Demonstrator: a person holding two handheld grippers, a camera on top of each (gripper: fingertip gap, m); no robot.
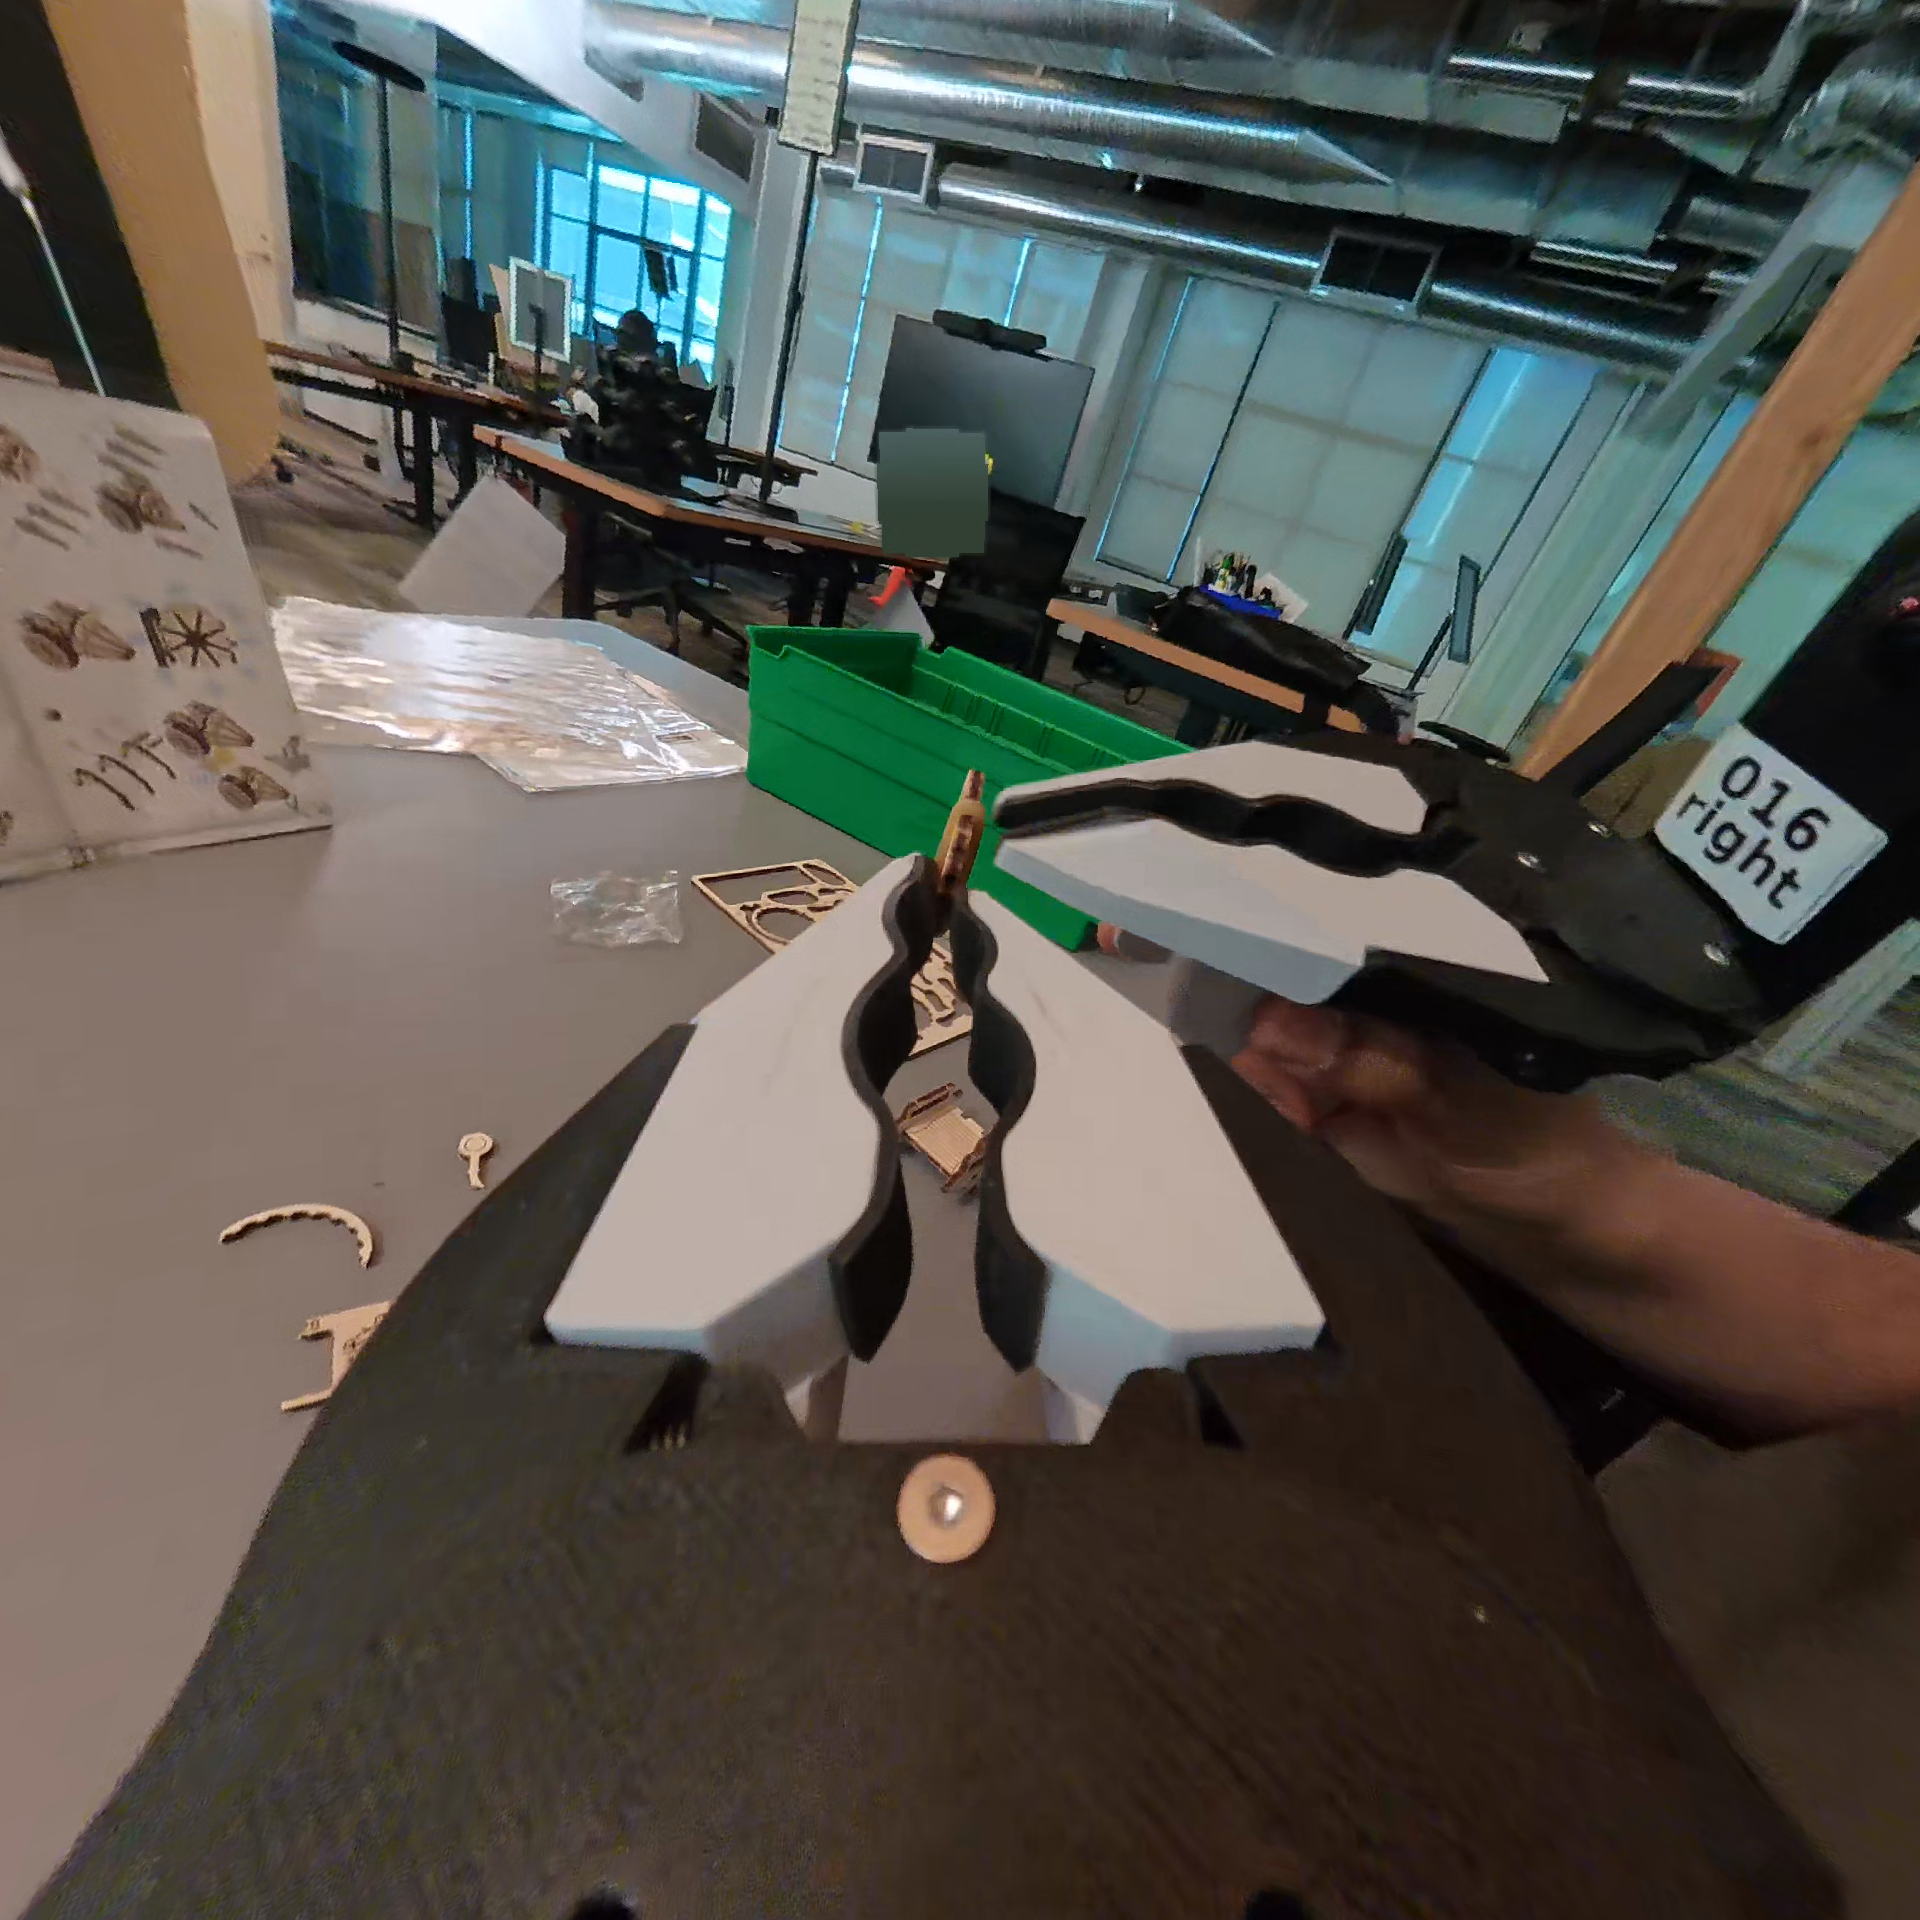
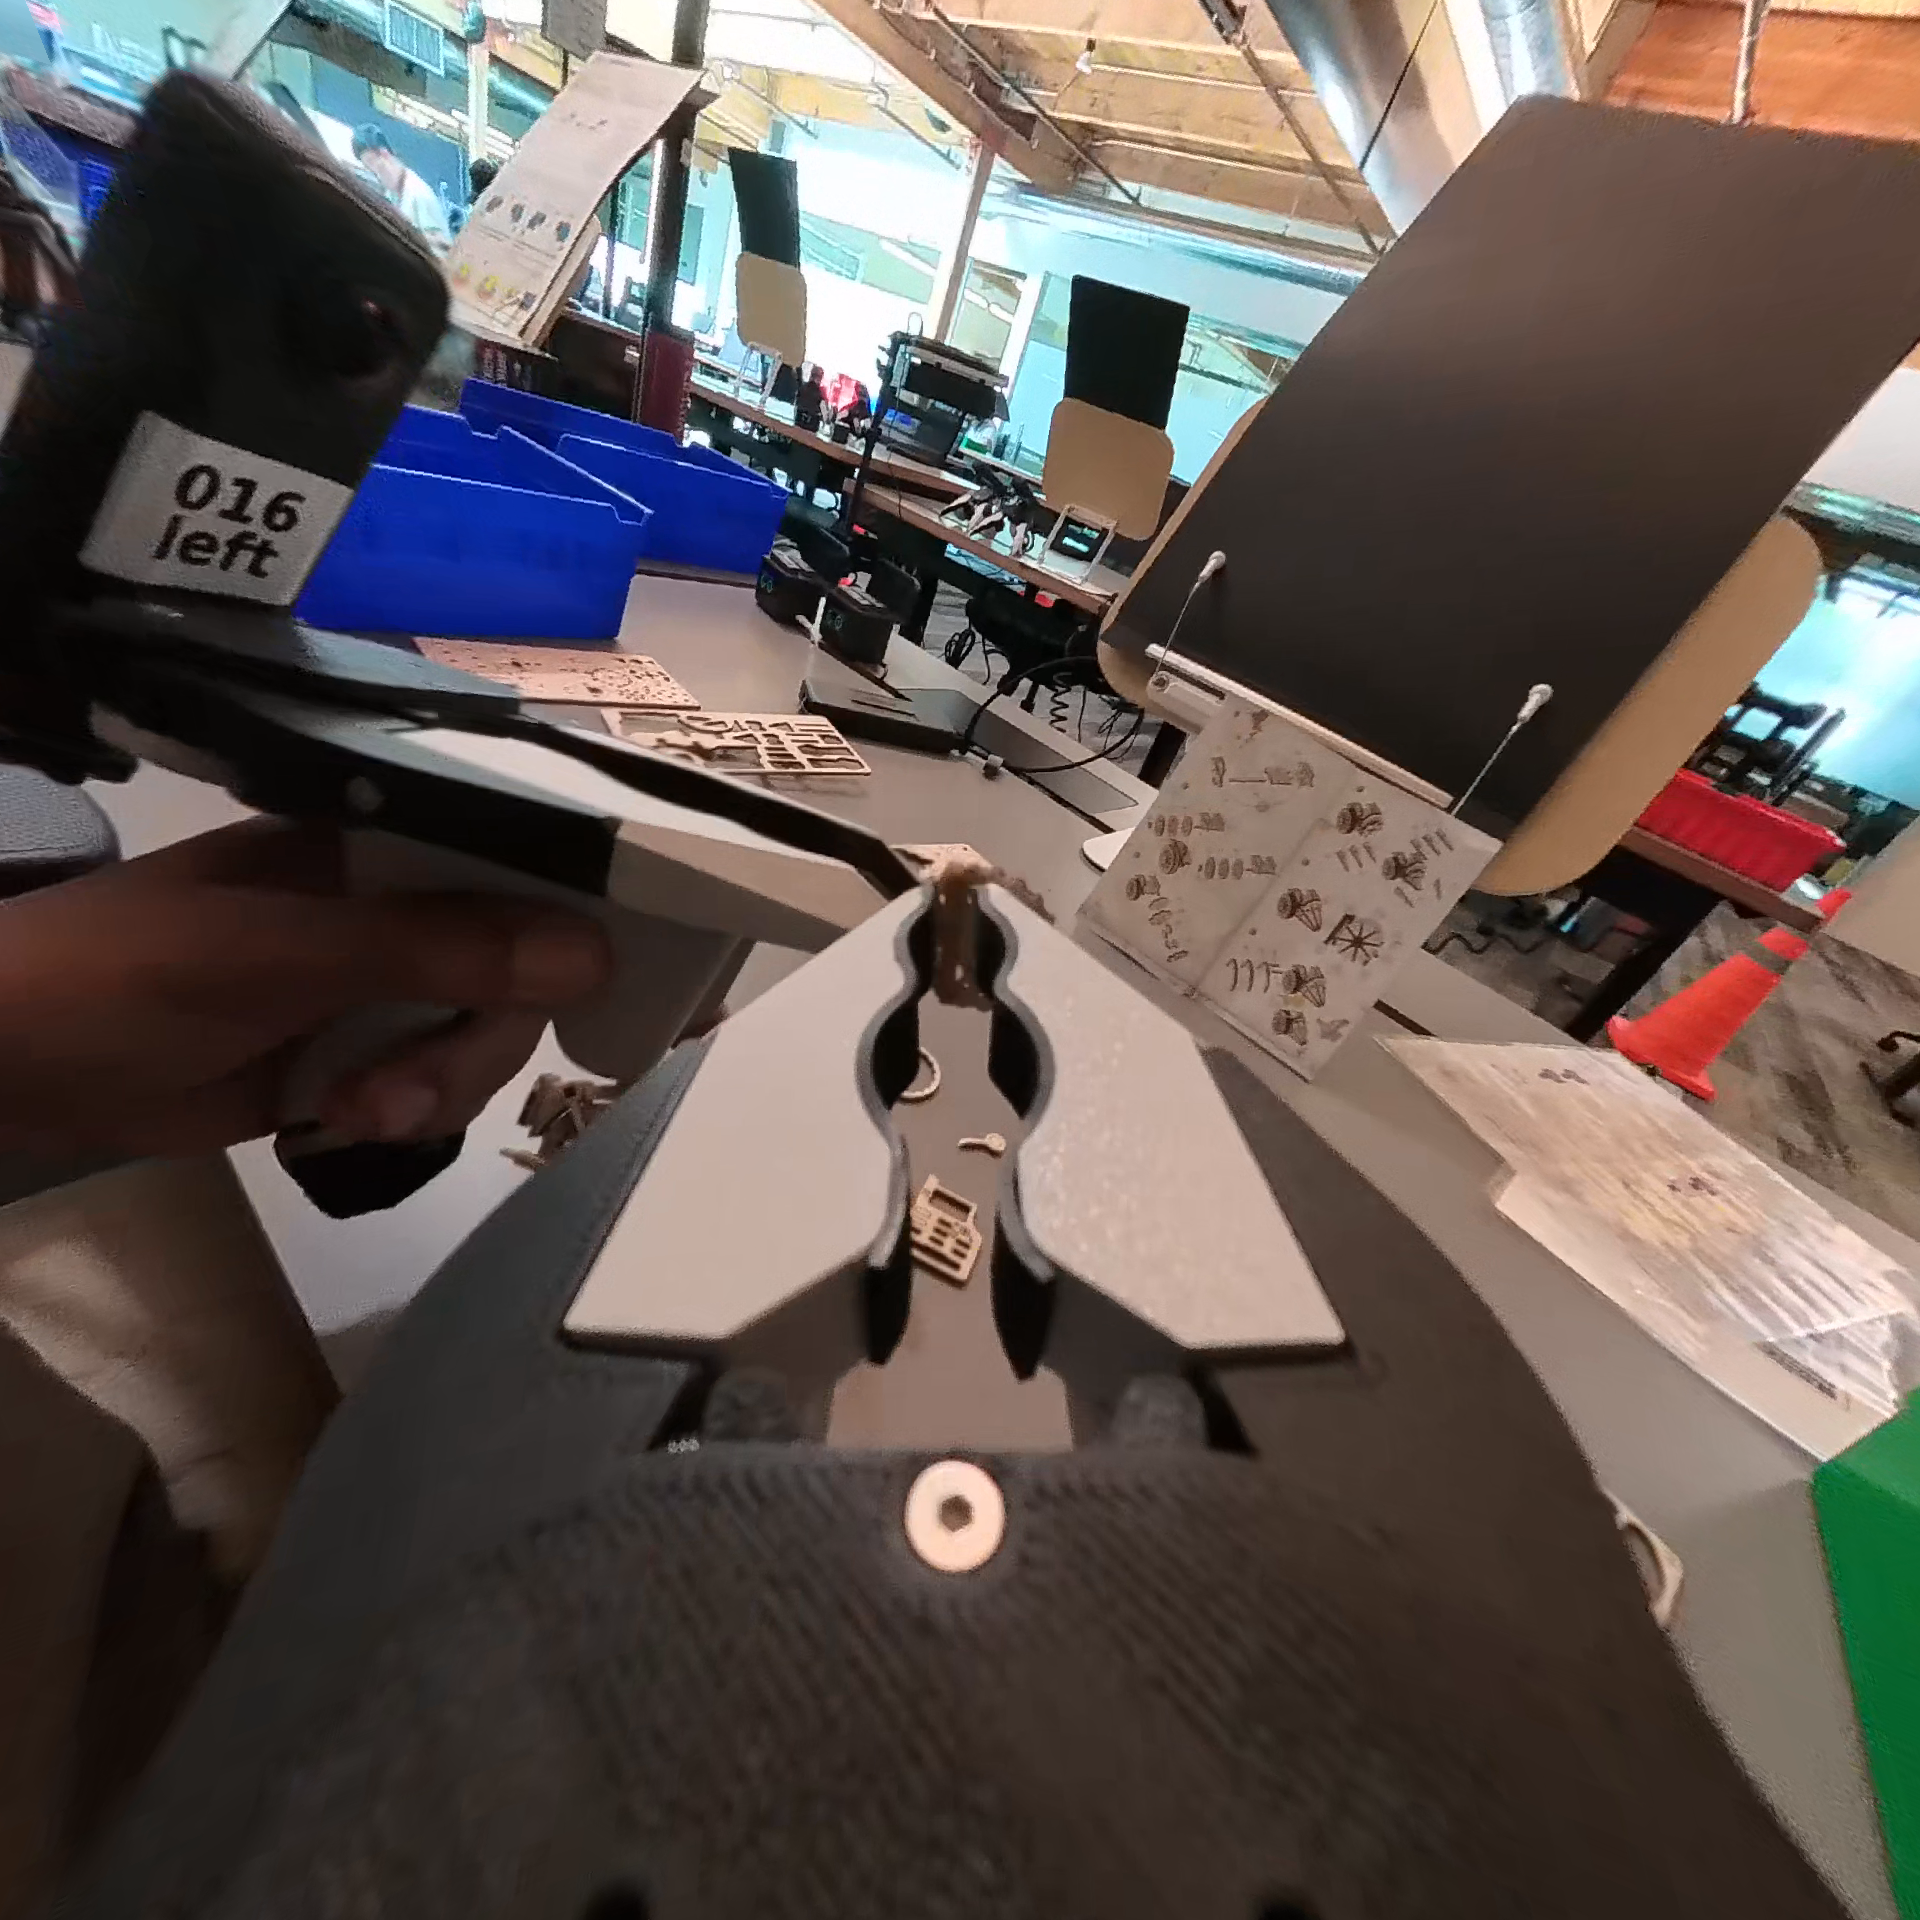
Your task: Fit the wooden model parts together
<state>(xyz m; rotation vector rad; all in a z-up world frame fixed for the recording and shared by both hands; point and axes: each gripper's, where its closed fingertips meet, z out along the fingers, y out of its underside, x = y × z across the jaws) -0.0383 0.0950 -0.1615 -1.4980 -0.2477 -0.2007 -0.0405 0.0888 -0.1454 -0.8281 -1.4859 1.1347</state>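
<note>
Left gripper [image 1: 943,883]: tips clenched on a small wooden part [image 1: 961,831], held up above the table [image 1: 208,1039].
Right gripper [image 2: 951,914]: tips pinched on a wooden piece [image 2: 956,935], meeting the left gripper's tip.
Loose parts: curved strip [image 1: 301,1226] and cut sheet [image 1: 774,899] on the table.
Green bin [image 1: 935,717]: behind the grippers.
Instruction sheet [image 1: 125,623]: standing at the table's left.
</note>
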